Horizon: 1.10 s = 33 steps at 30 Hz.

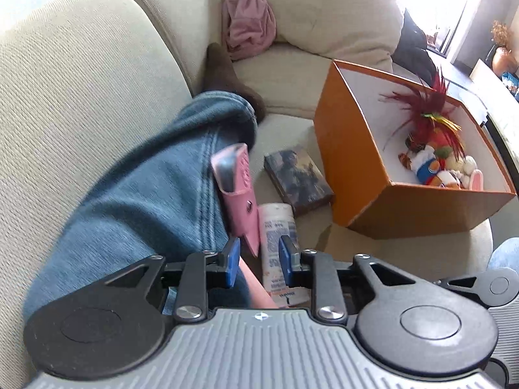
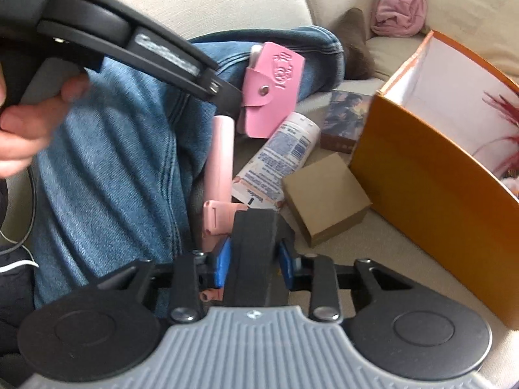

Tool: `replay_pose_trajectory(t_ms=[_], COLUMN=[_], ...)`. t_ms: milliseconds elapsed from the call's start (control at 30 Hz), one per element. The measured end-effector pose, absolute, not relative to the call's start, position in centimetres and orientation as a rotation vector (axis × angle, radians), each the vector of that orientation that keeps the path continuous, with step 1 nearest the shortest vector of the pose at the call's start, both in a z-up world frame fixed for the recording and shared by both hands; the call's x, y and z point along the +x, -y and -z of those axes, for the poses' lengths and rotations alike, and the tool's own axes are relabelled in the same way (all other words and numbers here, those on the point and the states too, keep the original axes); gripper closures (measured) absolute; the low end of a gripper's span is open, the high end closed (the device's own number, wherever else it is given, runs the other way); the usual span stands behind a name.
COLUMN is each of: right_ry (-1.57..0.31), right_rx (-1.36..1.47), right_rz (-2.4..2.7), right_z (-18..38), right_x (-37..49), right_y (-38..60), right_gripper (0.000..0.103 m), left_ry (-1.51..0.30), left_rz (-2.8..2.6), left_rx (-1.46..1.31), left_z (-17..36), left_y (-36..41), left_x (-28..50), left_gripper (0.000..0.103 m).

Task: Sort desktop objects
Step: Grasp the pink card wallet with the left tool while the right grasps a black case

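Right gripper (image 2: 254,261) nearest the lens, blue pads clamped on a black foam block (image 2: 256,253) that stands upright between them, pads pressing both sides. Pink flat gadget (image 2: 219,194) just left of the block, lying along the denim leg (image 2: 123,168), one end running under the left pad. Brown cardboard box (image 2: 327,194) just beyond on the cream sofa seat (image 2: 373,259), touching or nearly touching the white lotion tube (image 2: 279,162). Tube lying flat, cap end pointing away. Pink snap pouch (image 2: 271,90) propped against the leg past the tube. Small dark picture box (image 2: 345,118) beside the orange box (image 2: 421,175), close to its near corner. Left gripper (image 1: 259,264) partly open above the tube (image 1: 277,240) and the pouch's lower tip, pads not pressing on anything, nothing held; in the right wrist view a hand (image 2: 29,129) around its handle at upper left. Orange box (image 1: 399,207) open-topped, white inside, holding a red-feathered plush toy (image 1: 431,149) and other small toys in its far corner. Farthest back: brown sock (image 1: 233,81) at the leg's end, pink cloth (image 1: 248,29) bundled between the sofa cushions.
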State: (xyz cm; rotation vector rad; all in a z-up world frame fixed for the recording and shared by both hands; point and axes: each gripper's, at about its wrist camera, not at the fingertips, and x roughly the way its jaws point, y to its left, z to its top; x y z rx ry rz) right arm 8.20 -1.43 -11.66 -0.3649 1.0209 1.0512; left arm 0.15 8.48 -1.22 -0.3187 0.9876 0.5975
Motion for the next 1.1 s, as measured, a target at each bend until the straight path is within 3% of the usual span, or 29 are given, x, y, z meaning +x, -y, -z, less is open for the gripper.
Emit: replay_pose_trajectory(t_ms=[267, 500, 667, 700, 733, 933, 1100], right_ry=[-1.052, -1.058, -1.078, -1.088, -1.100, -1.116, -1.116], right_rx=[-0.400, -0.462, -0.400, -0.396, -0.389, -0.433, -0.388], right_rz=[-1.069, -1.019, -0.899, -0.892, -0.888, -0.813, -0.663], right_z=[11.8, 12.9, 12.2, 11.8, 11.5, 10.0, 10.1], right_x=[7.3, 7.0, 7.9, 8.3, 8.6, 10.3, 12.9], right_y=[0.9, -0.4, 0.8, 1.3, 1.9, 5.3, 8.7], right_gripper=[0.060, 0.059, 0.065, 0.065, 0.065, 0.065, 0.065], left_ry=[-0.984, -1.008, -1.022, -1.025, -1.028, -1.093, -1.168], left_rz=[-0.609, -0.607, -0.615, -0.611, -0.598, -0.547, -0.501], left_rx=[-0.312, -0.291, -0.248, -0.238, -0.223, -0.122, -0.218], left_z=[0.9, 1.4, 1.1, 0.9, 0.7, -0.4, 0.8], left_y=[-8.7, -8.6, -9.4, -9.7, -10.0, -12.9, -17.0], left_x=[0.4, 0.9, 1.8, 2.0, 2.4, 5.6, 8.2], left_gripper=[0.072, 0.072, 0.061, 0.052, 0.050, 0.044, 0.044])
